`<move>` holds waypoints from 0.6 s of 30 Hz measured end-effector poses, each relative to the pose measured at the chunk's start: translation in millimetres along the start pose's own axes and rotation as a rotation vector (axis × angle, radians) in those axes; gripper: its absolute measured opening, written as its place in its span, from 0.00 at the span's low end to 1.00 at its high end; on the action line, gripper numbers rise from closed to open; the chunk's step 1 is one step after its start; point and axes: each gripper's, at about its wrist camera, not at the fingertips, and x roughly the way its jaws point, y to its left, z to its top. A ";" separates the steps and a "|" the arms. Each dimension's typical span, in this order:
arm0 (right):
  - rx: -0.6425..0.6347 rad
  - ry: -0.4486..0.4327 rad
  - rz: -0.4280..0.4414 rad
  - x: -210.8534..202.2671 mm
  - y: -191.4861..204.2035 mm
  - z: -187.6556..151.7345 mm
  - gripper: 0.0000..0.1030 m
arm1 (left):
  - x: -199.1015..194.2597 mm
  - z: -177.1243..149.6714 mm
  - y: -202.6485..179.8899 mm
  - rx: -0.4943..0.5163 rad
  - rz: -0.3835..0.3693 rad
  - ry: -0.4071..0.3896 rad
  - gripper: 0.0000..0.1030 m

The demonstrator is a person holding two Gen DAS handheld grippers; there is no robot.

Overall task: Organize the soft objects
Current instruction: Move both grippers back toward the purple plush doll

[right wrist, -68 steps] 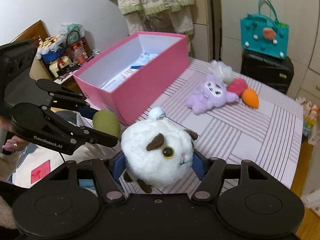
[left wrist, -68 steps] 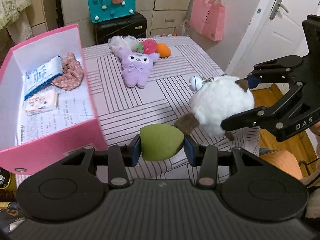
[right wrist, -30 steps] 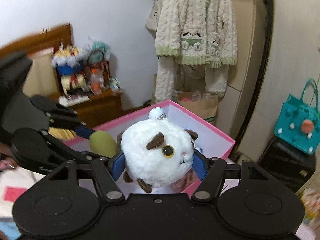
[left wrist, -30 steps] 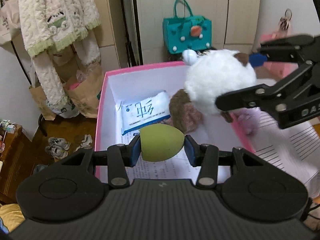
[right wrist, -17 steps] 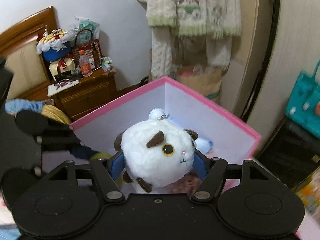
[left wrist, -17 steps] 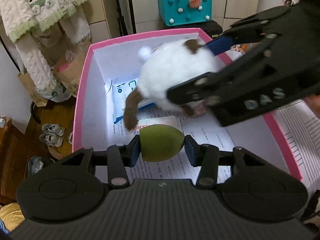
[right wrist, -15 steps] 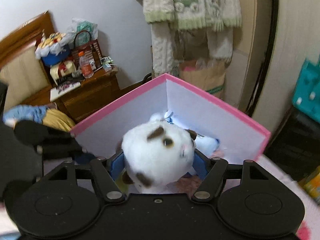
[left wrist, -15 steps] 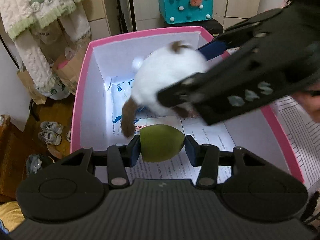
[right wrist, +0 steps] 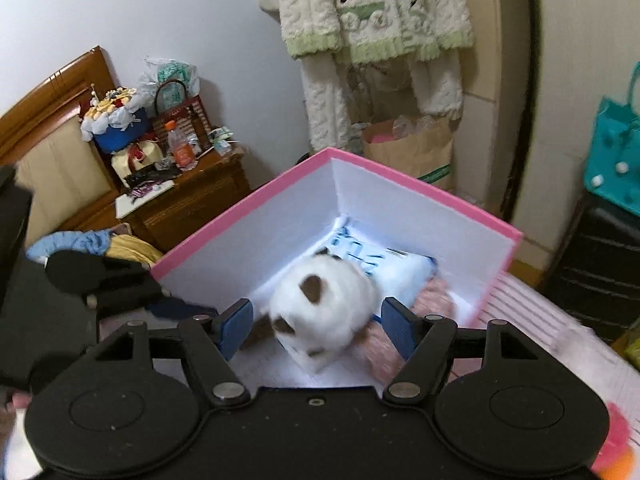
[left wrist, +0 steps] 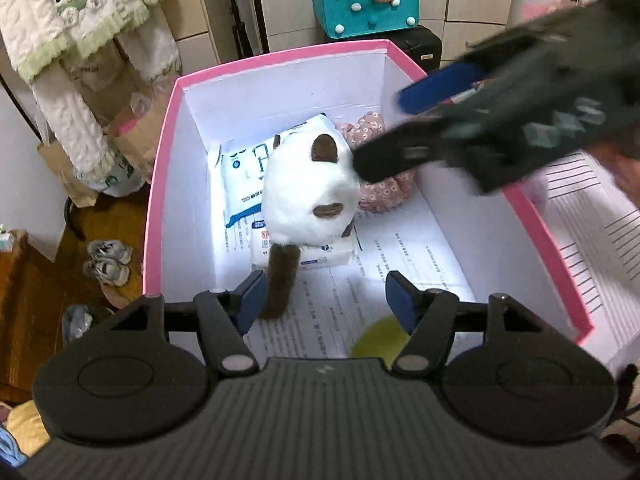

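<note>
Both grippers empty: left gripper (left wrist: 326,296) jaws opening, right gripper (right wrist: 316,330) wide. Round white-and-brown plush toy (left wrist: 310,192) and green egg-shaped sponge (left wrist: 378,340) loose in pink cardboard box (left wrist: 160,184); retreating fingers could snag the plush.

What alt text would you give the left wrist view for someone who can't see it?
A white plush cat with brown patches lies inside an open pink box, on tissue packs beside a floral scrunchie. The left gripper is opening with nothing between its pads, a green sponge on the box floor just below. The blurred right gripper reaches in from the right.
</note>
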 end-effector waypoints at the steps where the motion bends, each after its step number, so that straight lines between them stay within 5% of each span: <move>1: -0.006 -0.004 -0.011 -8.4 2.0 -3.1 0.73 | -2.9 -0.7 -0.5 -0.004 0.000 -0.001 0.67; 10: -0.026 -0.036 -0.029 -73.2 10.1 -27.6 0.73 | -27.7 -3.8 -19.8 0.051 0.057 -0.038 0.90; 18: -0.084 -0.086 -0.051 -118.9 31.3 -50.7 0.73 | -62.8 -10.8 -42.3 0.088 0.084 -0.077 0.92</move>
